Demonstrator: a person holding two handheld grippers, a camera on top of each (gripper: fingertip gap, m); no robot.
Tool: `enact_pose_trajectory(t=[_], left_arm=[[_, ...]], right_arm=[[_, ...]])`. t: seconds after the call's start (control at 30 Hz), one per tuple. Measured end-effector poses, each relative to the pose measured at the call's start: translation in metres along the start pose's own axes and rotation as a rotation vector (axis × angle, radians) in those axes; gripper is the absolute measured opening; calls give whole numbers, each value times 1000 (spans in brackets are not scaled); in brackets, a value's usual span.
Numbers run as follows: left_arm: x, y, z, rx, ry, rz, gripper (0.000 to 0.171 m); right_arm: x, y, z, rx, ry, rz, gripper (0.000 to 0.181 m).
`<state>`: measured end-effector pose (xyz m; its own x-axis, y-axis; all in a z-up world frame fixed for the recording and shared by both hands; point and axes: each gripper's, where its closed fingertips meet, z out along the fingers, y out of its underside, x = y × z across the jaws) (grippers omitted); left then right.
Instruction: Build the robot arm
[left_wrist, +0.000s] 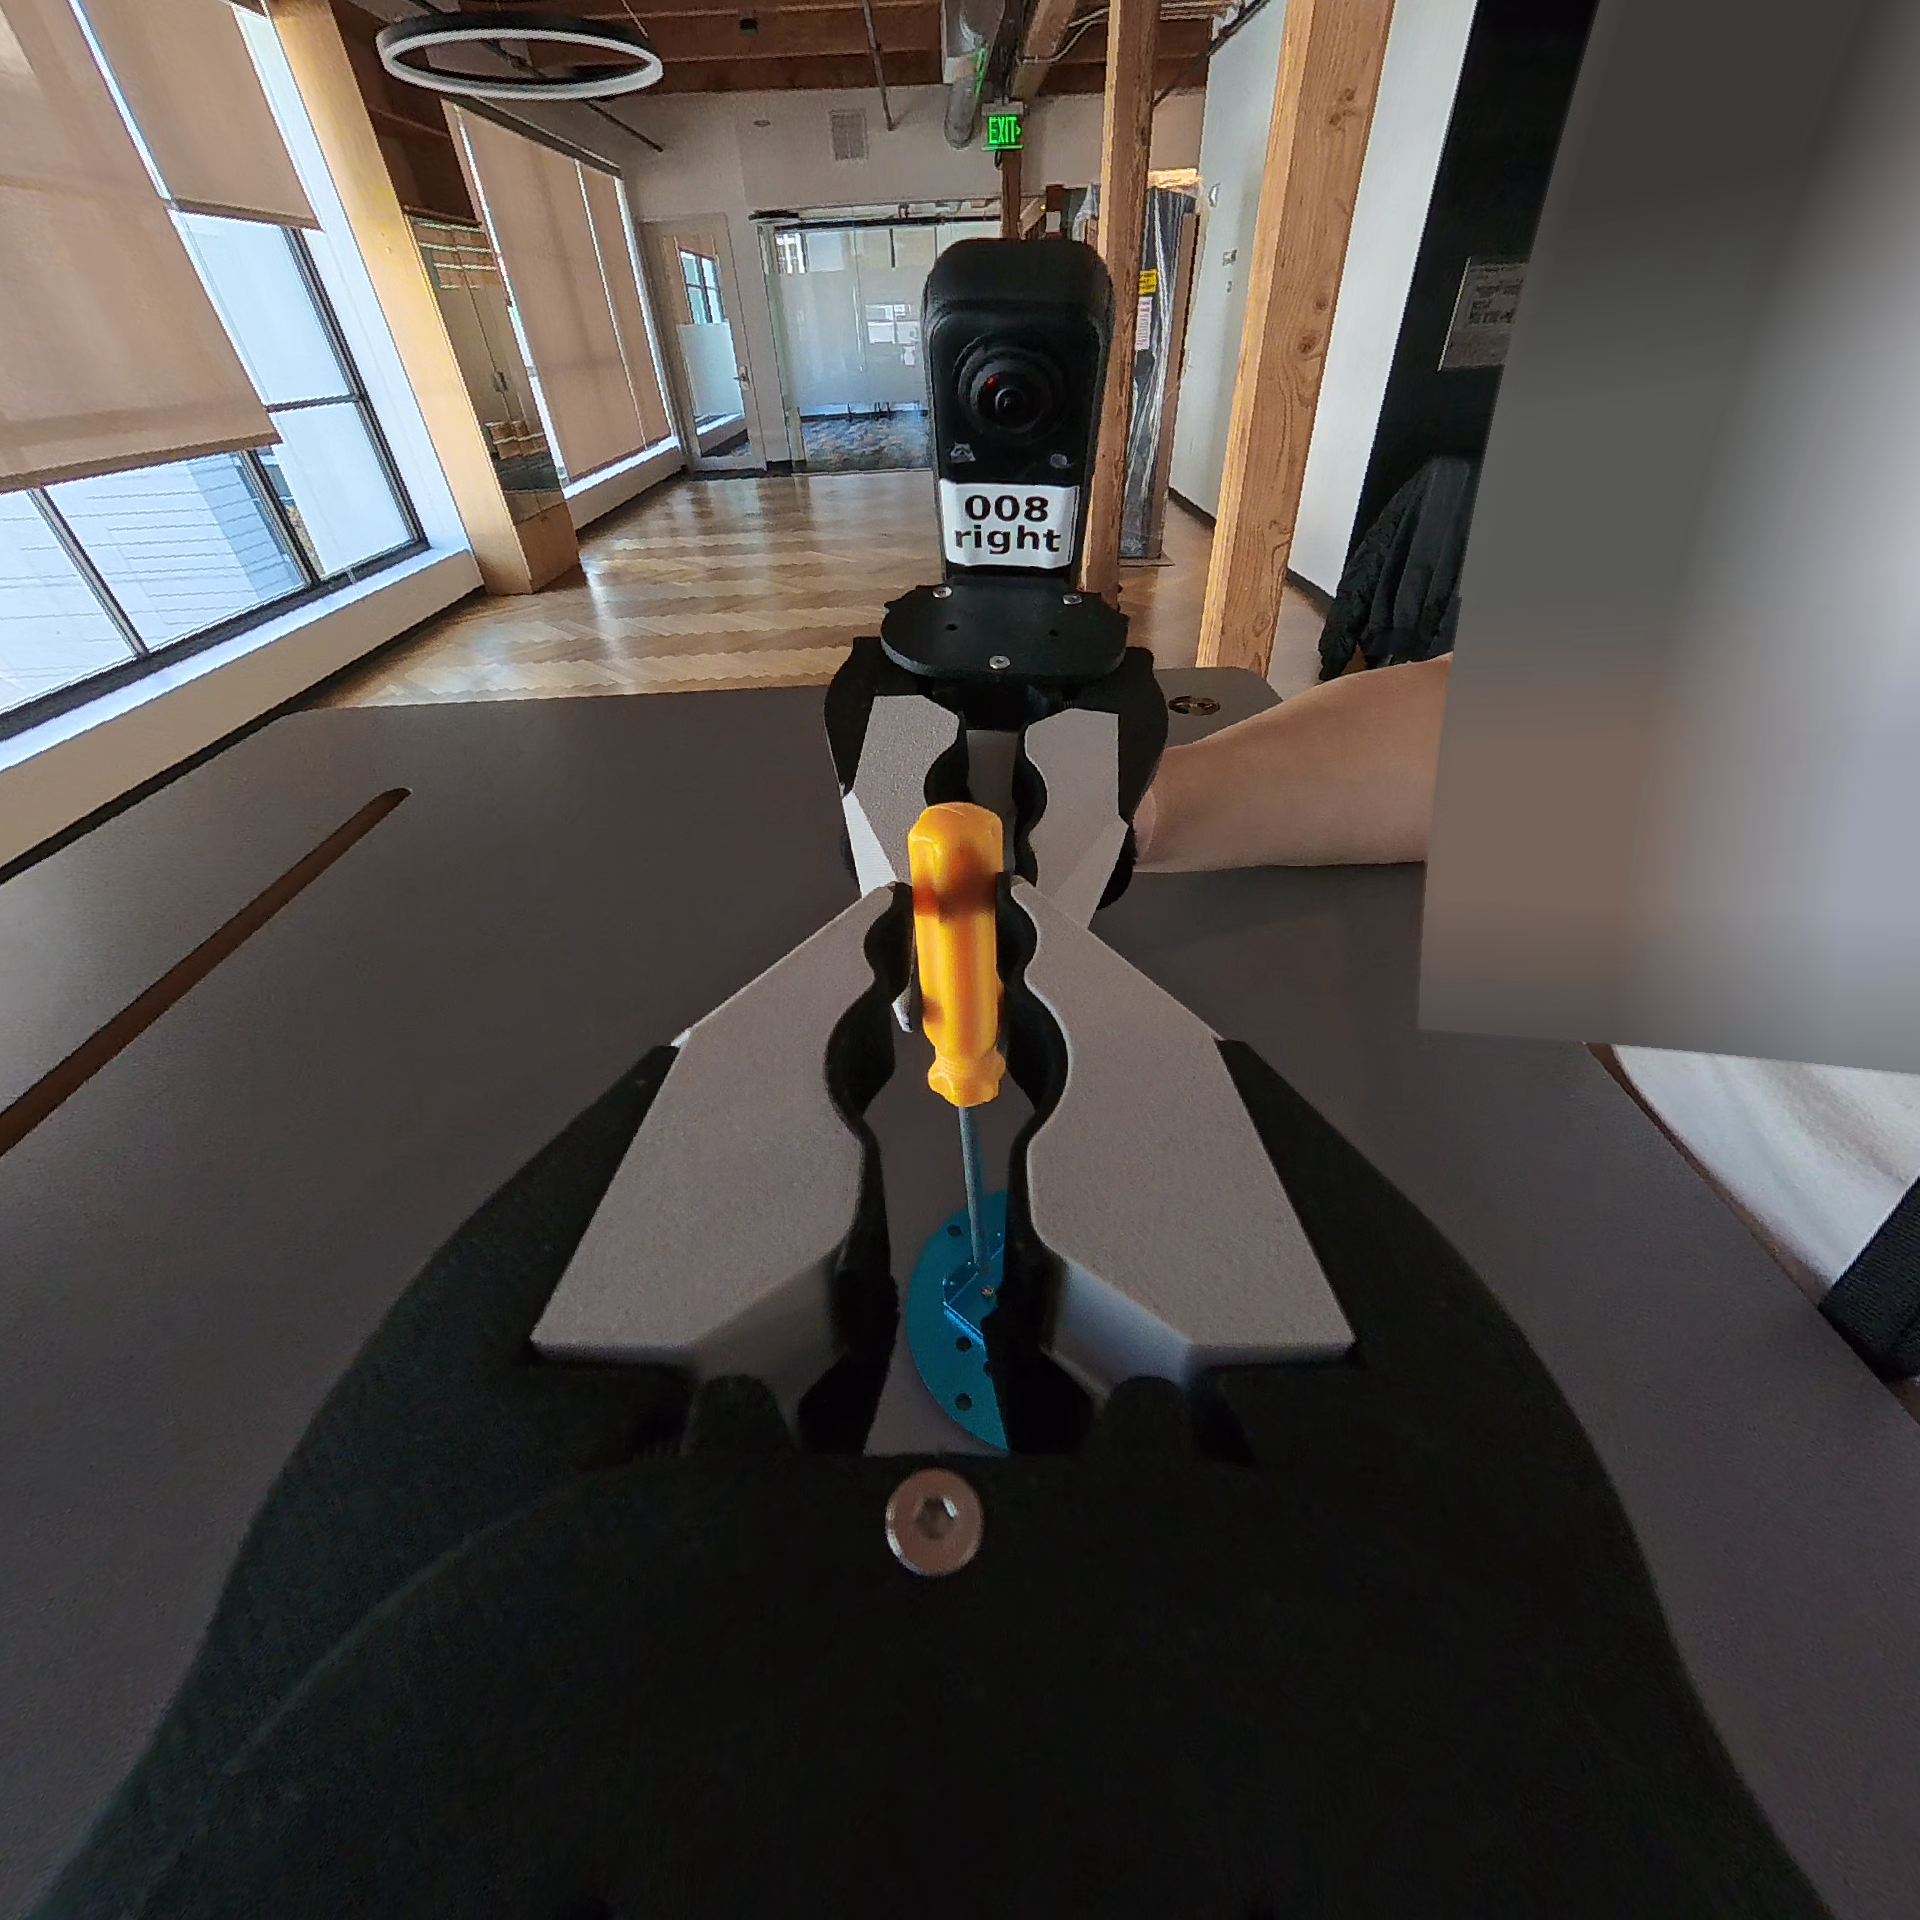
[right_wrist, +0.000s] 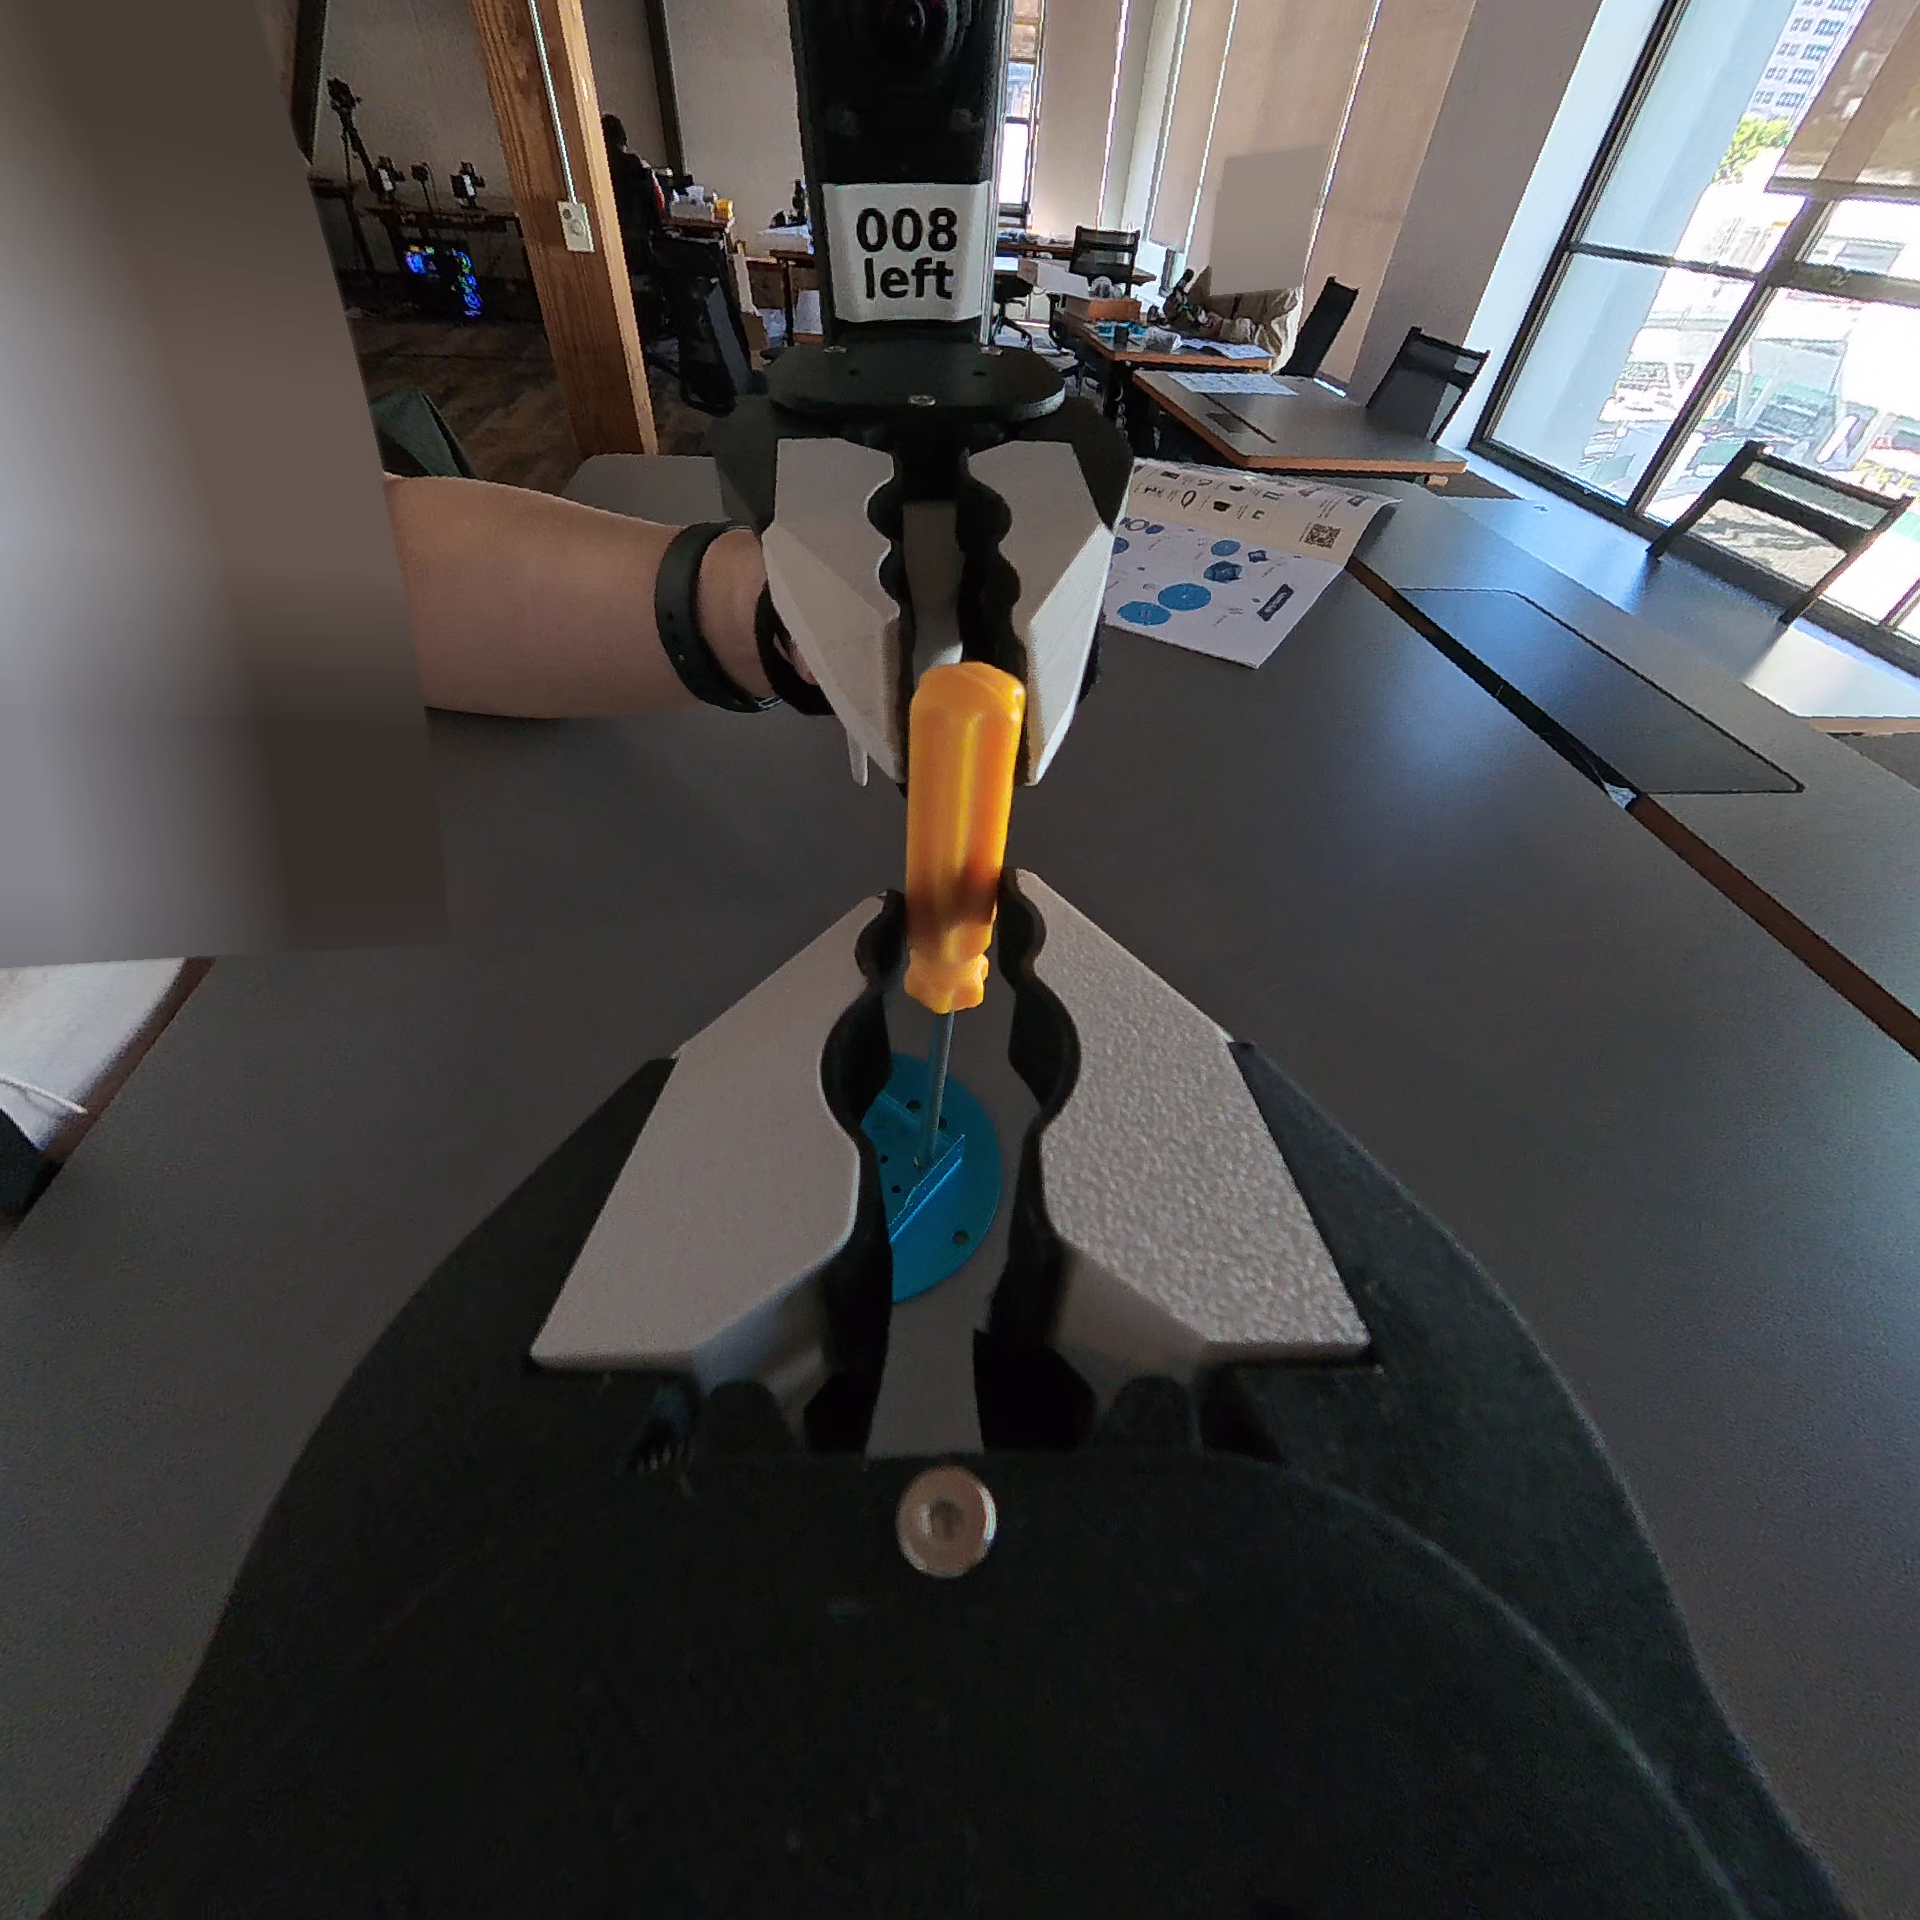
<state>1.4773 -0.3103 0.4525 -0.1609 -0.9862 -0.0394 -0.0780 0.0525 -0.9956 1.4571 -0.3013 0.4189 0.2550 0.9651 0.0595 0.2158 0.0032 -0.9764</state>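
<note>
On the dark table, my left tongs and right tongs meet tip to tip, both narrowed onto the upright orange screwdriver between them, its blade pointing straight down onto the blue disc beneath.

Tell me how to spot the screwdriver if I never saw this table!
Find the dark grey table. Two hand-held grippers face each other above a blue round plate lying on it. Standing upright on that plate is the screwdriver, the only thing with an orange handle.
</note>
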Motion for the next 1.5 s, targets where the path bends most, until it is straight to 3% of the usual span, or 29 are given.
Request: enact_pose_trajectory(t=[1.5], left_arm=[[1,2,2,-18,-7,10,13]], right_arm=[[-1,2,0,4,-20,15,17]])
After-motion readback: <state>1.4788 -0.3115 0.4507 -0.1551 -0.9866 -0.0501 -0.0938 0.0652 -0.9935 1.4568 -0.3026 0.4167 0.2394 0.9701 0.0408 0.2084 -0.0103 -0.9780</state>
